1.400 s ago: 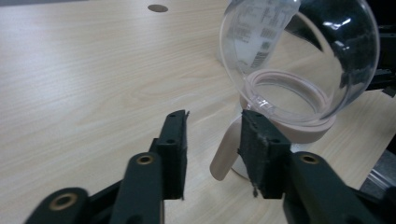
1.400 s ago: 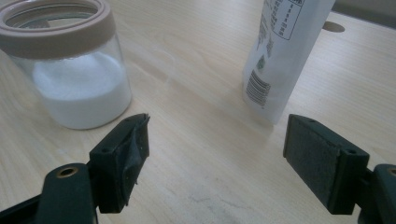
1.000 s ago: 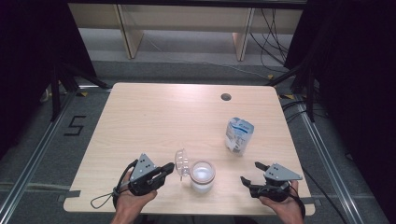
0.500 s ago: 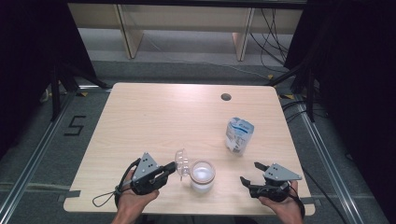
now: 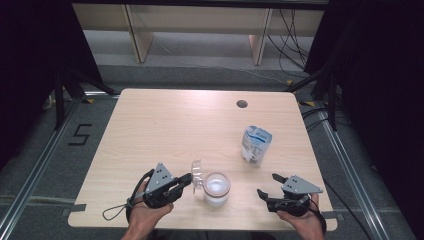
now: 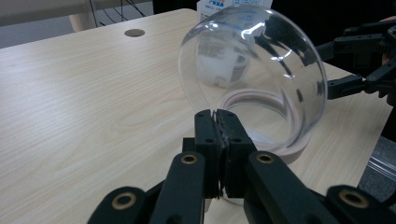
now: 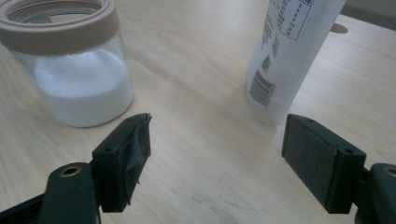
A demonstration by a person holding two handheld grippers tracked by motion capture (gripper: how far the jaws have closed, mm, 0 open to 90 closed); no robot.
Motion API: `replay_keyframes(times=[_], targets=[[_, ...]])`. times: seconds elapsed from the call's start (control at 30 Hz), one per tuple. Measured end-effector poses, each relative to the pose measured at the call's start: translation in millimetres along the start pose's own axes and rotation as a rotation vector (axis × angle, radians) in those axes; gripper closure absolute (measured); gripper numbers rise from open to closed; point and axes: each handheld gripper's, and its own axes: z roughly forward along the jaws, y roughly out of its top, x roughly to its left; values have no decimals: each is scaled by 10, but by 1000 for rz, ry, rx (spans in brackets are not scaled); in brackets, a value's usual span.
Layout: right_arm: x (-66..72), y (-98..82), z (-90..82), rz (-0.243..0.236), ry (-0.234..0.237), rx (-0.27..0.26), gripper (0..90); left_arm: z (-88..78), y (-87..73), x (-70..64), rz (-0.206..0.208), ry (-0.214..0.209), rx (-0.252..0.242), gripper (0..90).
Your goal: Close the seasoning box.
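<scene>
Two grippers work near the table's (image 5: 150, 130) front edge. Left gripper (image 5: 187, 180) jaws clamp the clear lid (image 5: 196, 172) beside the jar (image 5: 216, 189). Right gripper (image 5: 267, 186) jaws gape wide, empty.

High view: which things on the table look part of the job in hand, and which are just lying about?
In use, as far as the frames show:
- clear dome lid, pinched in the left hand-held gripper
- glass jar of white powder, open
- white pouch, likely next
- right hand-held gripper, open, empty

Lying about:
- cable hole in the table
</scene>
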Motion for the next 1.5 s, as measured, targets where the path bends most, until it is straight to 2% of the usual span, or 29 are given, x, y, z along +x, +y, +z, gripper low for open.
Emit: replay_keyframes(times=[0.07, 0.1, 0.2, 0.27, 0.33, 0.63, 0.7, 0.73, 0.77, 0.83, 0.97, 1.03, 1.07, 1.1, 1.13, 1.23, 1.27, 1.3, 1.33, 1.37, 1.43, 1.5], targets=[[8, -2, 1, 13, 5, 6, 245, 6, 4, -6, 8, -2, 6, 866], [8, -3, 3, 13, 8, 6, 246, 19, 3, -11, 0, -9, -4, 865], [7, -3, 1, 8, 9, 7, 246, 19, 13, -17, 10, -5, 8, 862], [7, -3, 0, 12, 9, 5, 246, 28, 13, -31, -3, -7, 4, 860], [7, -4, 2, 10, 9, 7, 246, 30, 17, -27, 14, -10, 5, 858], [13, -1, 4, 8, 12, 8, 247, 40, 18, -42, 18, -14, 10, 848], [18, -2, 2, 14, 10, 10, 247, 52, 15, -46, 15, -22, 4, 846], [19, -3, 3, 13, 10, 10, 247, 59, 12, -60, -1, -21, 2, 844], [19, -2, 3, 12, 10, 9, 247, 56, 17, -59, 16, -19, 8, 841], [19, -2, 3, 14, 11, 9, 247, 66, 16, -72, 8, -24, 13, 836], [11, -5, 17, -1, 21, 5, 247, 86, 21, -91, 19, -42, 20, 807], [7, -4, 17, -13, 10, -4, 247, 87, 15, -91, 7, -52, 18, 765], [13, -5, 18, -2, 25, 4, 247, 87, 9, -84, -10, -66, 10, 722], [2, -5, 19, -18, 9, -9, 247, 87, 3, -77, -32, -85, 4, 690], [7, -6, 19, -7, 16, -2, 246, 82, -5, -72, -48, -91, -1, 651], [7, -9, 17, 3, 25, 0, 245, 53, -28, -51, -50, -102, -2, 509], [7, -8, 19, 13, 38, 0, 244, 44, -43, -50, -67, -99, 0, 465], [8, -9, 18, 14, 33, 1, 243, 34, -58, -32, -64, -100, 7, 428], [10, -10, 14, 18, 26, -3, 243, 24, -79, -30, -91, -88, 10, 394], [5, -8, 15, 14, 32, -7, 241, 15, -100, -15, -101, -87, 9, 367], [29, -7, 8, 45, 35, -7, 239, -6, -134, 11, -106, -88, 11, 327], [17, -4, 6, 23, 33, -10, 235, -31, -161, 19, -125, -71, 19, 301]])
